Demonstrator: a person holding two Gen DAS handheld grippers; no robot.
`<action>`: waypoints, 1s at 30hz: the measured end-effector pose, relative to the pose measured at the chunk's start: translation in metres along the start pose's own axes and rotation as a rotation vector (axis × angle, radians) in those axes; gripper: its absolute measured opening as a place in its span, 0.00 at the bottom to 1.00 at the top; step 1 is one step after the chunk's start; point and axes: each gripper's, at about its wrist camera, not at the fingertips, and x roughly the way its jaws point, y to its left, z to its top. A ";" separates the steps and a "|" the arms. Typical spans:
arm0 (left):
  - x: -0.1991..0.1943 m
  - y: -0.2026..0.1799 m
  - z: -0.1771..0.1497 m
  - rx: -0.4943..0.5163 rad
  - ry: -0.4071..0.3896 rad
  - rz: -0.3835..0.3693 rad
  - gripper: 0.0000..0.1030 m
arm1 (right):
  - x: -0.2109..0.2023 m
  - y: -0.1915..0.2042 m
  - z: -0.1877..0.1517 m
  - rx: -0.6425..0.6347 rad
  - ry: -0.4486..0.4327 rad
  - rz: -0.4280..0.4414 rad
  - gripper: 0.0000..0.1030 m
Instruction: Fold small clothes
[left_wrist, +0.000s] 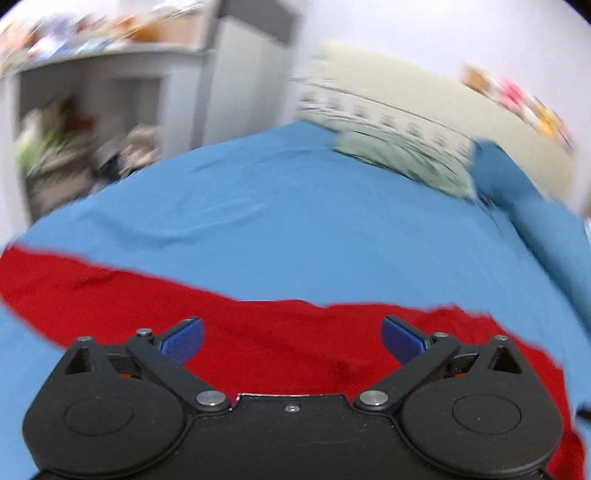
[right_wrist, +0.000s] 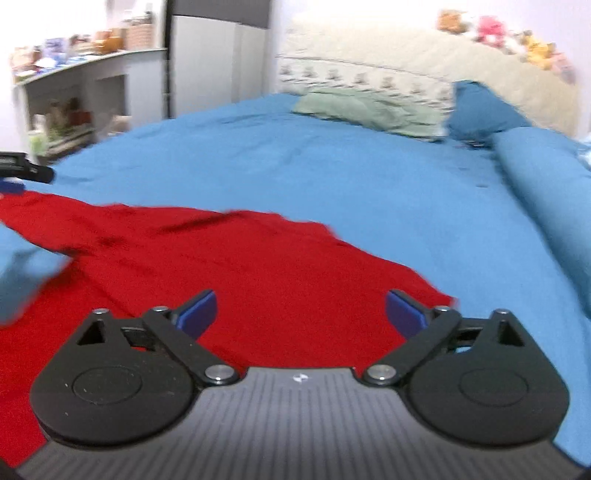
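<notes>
A red knit garment (right_wrist: 229, 269) lies spread flat on the blue bed sheet (right_wrist: 332, 177), directly under and ahead of both tools. The left tool (left_wrist: 291, 339) hangs over the cloth with its blue-padded fingers (left_wrist: 184, 339) spread wide, pinching nothing. The right tool (right_wrist: 301, 314) is likewise spread and empty above the garment's near part, whose edge ends just beyond its right finger. Far ahead of both lie a pale green pillow (right_wrist: 369, 110) and a cream patterned quilt (right_wrist: 406, 62).
</notes>
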 end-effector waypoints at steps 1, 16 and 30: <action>0.002 0.018 0.003 -0.056 -0.004 0.027 1.00 | 0.004 0.012 0.010 0.004 0.018 0.027 1.00; 0.031 0.241 0.000 -0.614 0.018 0.174 0.62 | 0.085 0.153 0.037 -0.014 0.099 0.173 1.00; 0.034 0.180 0.051 -0.390 -0.113 0.179 0.04 | 0.082 0.119 0.026 0.136 0.066 0.123 1.00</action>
